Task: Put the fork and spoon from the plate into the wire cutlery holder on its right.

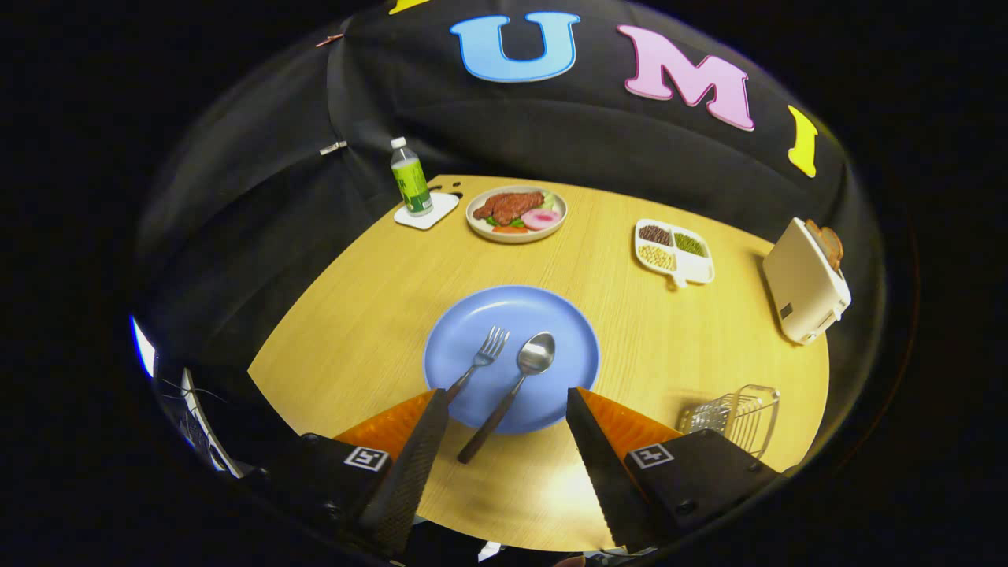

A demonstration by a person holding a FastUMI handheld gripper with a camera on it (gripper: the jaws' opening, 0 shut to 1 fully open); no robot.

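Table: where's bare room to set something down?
Widest free patch: left of the blue plate, below the bottle. Also between plate, snack tray and toaster. Tight by the wire holder. Open gripper straddles fork and spoon.

The tool hangs above the near edge of the worktop, its fingers spread wide and holding nothing. Just ahead of them sits a blue plate with a fork and spoon lying side by side, the spoon's handle reaching off the rim between the fingers. The wire holder stands to the plate's right. Farther back are a bottle, a food plate, a divided dish and a toaster.
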